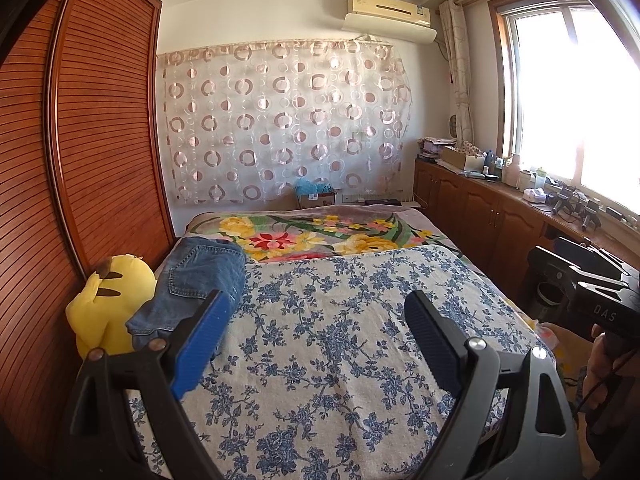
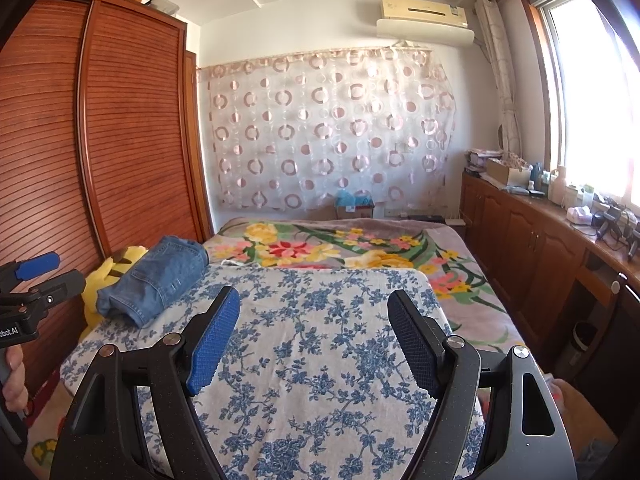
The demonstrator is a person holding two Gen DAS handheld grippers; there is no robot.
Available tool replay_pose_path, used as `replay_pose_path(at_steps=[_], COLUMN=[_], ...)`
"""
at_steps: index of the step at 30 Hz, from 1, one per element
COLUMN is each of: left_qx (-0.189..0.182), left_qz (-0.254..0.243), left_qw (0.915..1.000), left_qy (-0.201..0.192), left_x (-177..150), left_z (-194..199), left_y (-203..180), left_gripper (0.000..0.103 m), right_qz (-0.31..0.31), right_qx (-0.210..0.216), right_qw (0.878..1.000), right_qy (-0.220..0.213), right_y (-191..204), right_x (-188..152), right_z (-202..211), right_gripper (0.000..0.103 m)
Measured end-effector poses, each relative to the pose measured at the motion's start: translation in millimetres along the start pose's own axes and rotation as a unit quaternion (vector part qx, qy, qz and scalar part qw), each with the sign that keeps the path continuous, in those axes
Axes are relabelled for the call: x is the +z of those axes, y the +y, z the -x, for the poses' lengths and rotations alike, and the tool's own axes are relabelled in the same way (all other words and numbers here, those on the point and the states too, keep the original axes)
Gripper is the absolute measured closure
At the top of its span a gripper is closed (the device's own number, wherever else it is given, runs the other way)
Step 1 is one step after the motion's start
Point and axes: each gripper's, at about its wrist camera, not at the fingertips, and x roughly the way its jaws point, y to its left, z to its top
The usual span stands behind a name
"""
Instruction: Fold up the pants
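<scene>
A folded pair of blue jeans [image 1: 196, 284] lies at the left edge of the blue-flowered white sheet [image 1: 340, 340], leaning on a yellow plush toy [image 1: 108, 300]. It also shows in the right wrist view [image 2: 156, 280]. My left gripper [image 1: 316, 304] is open and empty, held above the sheet, with the jeans just beyond its left finger. My right gripper [image 2: 314, 300] is open and empty above the sheet, to the right of the jeans. The left gripper also appears at the left edge of the right wrist view [image 2: 36, 276].
A brown slatted wardrobe [image 1: 80, 140] stands along the bed's left side. A flowered blanket [image 1: 320, 236] covers the far half of the bed. Wooden cabinets [image 1: 480, 216] with clutter run under the window on the right. A dark bin [image 2: 580, 344] stands by the cabinets.
</scene>
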Motion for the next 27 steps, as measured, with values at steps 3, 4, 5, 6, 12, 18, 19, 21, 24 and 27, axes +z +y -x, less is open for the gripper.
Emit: replay_pose_path(at_steps=[3, 4, 5, 6, 12, 18, 19, 21, 24, 27], left_qx=[0.000, 0.000, 0.000, 0.000, 0.000, 0.000, 0.000, 0.000, 0.000, 0.001], left_qz=[0.000, 0.000, 0.001, 0.001, 0.000, 0.000, 0.000, 0.000, 0.000, -0.001], left_qw=[1.0000, 1.0000, 1.0000, 1.0000, 1.0000, 1.0000, 1.0000, 1.0000, 1.0000, 1.0000], left_qy=[0.000, 0.000, 0.000, 0.000, -0.002, -0.002, -0.001, -0.001, -0.002, -0.001], left_x=[-0.1, 0.0, -0.1, -0.1, 0.9, 1.1, 0.8, 0.7, 0.4, 0.5], left_z=[-0.3, -0.2, -0.3, -0.3, 1.1, 1.2, 1.0, 1.1, 1.0, 1.1], left_y=[0.0, 0.0, -0.1, -0.2, 0.2, 0.2, 0.0, 0.1, -0.2, -0.2], left_gripper=[0.013, 0.013, 0.013, 0.013, 0.013, 0.013, 0.013, 0.013, 0.013, 0.013], right_qz=[0.001, 0.001, 0.001, 0.001, -0.002, -0.002, -0.002, -0.002, -0.001, -0.002], right_qx=[-0.001, -0.001, -0.001, -0.002, 0.000, 0.000, 0.001, 0.000, 0.000, 0.001], right_qw=[1.000, 1.000, 1.000, 1.000, 1.000, 1.000, 1.000, 1.000, 1.000, 1.000], right_qy=[-0.001, -0.001, -0.001, -0.001, -0.001, 0.000, -0.001, 0.000, -0.001, 0.000], right_y=[0.3, 0.5, 0.6, 0.7, 1.3, 1.4, 1.3, 1.5, 1.2, 1.0], right_x=[0.2, 0.6, 0.4, 0.2, 3.1, 3.5, 3.5, 3.8, 3.5, 3.5], right_z=[0.0, -0.2, -0.1, 0.0, 1.7, 1.8, 1.8, 1.5, 1.8, 1.7], right_gripper=[0.025, 0.025, 0.025, 0.025, 0.025, 0.025, 0.025, 0.025, 0.025, 0.025])
